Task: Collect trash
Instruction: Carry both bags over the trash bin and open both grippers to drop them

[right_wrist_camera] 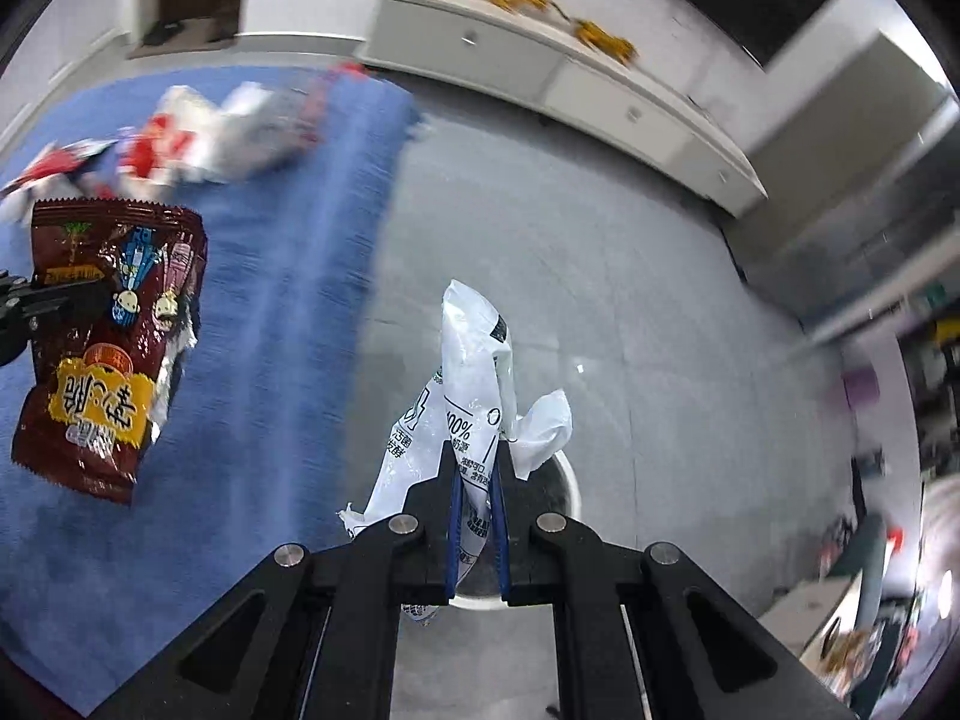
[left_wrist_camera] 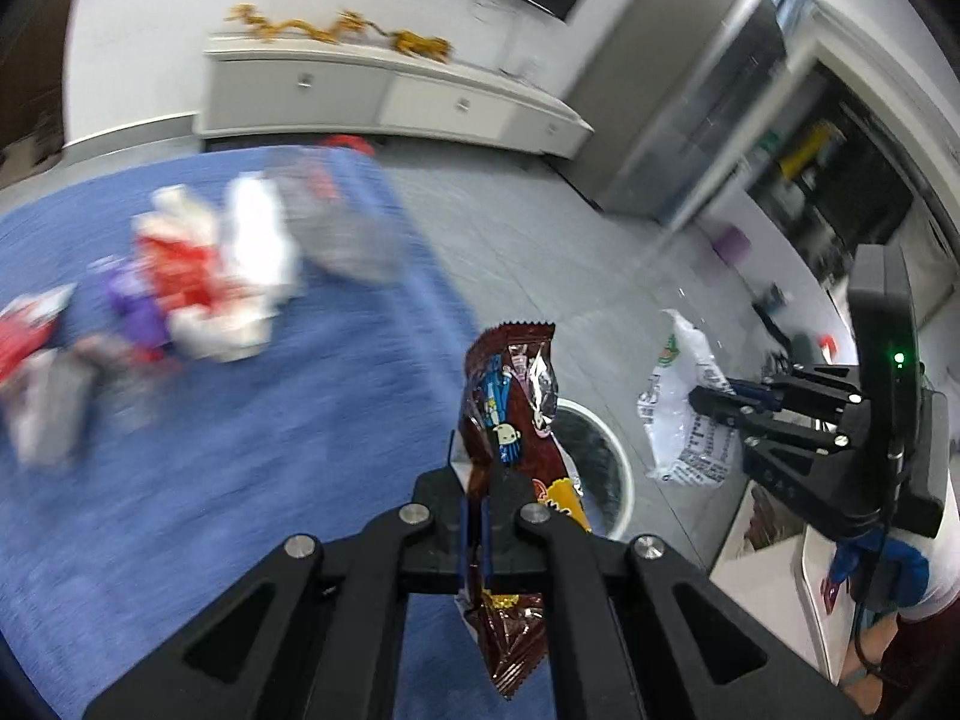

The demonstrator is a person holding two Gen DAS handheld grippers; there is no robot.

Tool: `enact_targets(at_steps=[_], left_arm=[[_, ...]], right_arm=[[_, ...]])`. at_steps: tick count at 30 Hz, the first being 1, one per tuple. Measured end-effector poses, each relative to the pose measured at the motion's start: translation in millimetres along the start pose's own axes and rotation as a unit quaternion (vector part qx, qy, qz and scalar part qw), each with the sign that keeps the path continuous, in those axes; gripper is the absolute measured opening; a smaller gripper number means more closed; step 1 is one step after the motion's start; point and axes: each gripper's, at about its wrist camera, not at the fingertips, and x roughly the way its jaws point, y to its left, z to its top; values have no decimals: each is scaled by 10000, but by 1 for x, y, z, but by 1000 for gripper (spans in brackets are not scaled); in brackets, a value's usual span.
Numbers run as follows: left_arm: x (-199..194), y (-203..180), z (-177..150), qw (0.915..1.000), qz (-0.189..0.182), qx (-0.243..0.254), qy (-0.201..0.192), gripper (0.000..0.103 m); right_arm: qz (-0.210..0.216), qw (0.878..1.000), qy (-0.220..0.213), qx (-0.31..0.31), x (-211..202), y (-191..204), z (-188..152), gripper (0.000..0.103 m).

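My left gripper (left_wrist_camera: 478, 501) is shut on a brown snack wrapper (left_wrist_camera: 510, 414), which hangs over the edge of the blue-covered table (left_wrist_camera: 240, 480). In the right wrist view the same brown wrapper (right_wrist_camera: 108, 348) hangs at the left, with the left gripper (right_wrist_camera: 36, 300) behind it. My right gripper (right_wrist_camera: 477, 498) is shut on a crumpled white plastic wrapper (right_wrist_camera: 474, 384) above the grey floor. That right gripper (left_wrist_camera: 699, 402) and the white wrapper (left_wrist_camera: 684, 420) also show at the right in the left wrist view. A round white-rimmed bin (left_wrist_camera: 618, 474) stands on the floor under both wrappers; its rim (right_wrist_camera: 570, 492) peeks out beside the right fingers.
A blurred pile of red, white and purple trash (left_wrist_camera: 198, 276) lies on the blue cloth (right_wrist_camera: 270, 360). A low white cabinet (left_wrist_camera: 384, 96) with a golden ornament (left_wrist_camera: 342, 30) lines the far wall. Grey floor tiles (right_wrist_camera: 570, 240) lie between the table and the cabinet.
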Motion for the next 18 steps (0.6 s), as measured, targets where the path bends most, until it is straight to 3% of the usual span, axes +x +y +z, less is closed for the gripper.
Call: enact_targets(at_steps=[8,18], left_arm=[[79,-70,27,9971,9,513,557,2],[161,-113,24,9887,259,726,1286,2]], right_arm=[[-76,9975,441,554,40,-64,-33,9],[149,9928,796,883,91,-100,-54,9]])
